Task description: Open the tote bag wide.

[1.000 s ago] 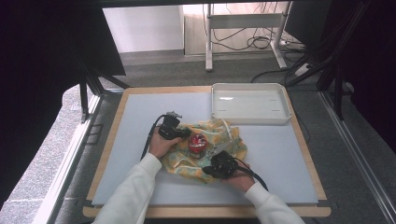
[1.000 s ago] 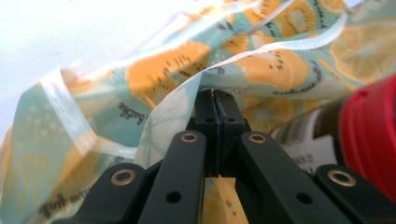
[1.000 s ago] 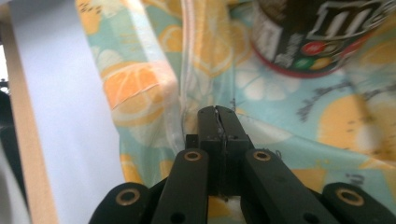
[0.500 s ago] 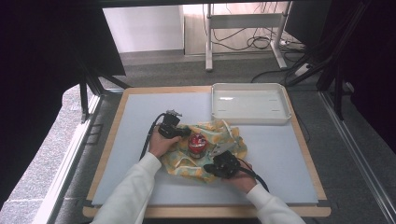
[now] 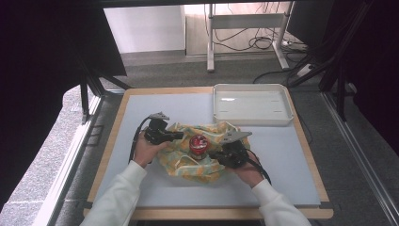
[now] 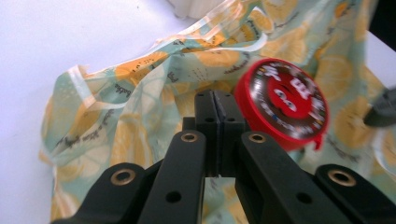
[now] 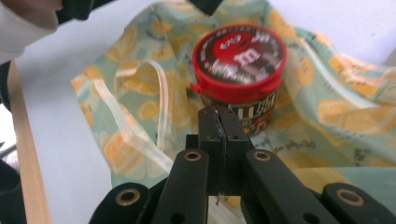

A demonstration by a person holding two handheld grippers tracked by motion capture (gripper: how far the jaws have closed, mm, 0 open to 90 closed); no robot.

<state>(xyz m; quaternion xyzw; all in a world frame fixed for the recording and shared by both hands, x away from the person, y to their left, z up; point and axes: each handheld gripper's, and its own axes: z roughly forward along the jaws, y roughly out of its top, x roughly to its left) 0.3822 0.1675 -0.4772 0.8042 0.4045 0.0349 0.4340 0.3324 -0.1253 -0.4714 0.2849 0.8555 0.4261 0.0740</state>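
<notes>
A red-lidded candy tub (image 5: 198, 143) stands on a lemon-print bag (image 5: 188, 162), flanked by the left gripper (image 5: 179, 136) and right gripper (image 5: 212, 154), jaws closed empty; white tray (image 5: 251, 119) beyond.

a table with a pale blue top (image 5: 155, 108) and a wooden rim carries a crumpled yellow-and-green patterned cloth (image 5: 188, 162) near its front middle. a small red-lidded tub (image 5: 198, 142) stands upright on the cloth. the left gripper (image 5: 176, 136) lies over the cloth's left edge, pointing toward the tub; the right gripper (image 5: 212, 154) lies just right of the tub, on the cloth. a white tray (image 5: 287, 113) sits at the far right corner, well apart from the cloth.
</notes>
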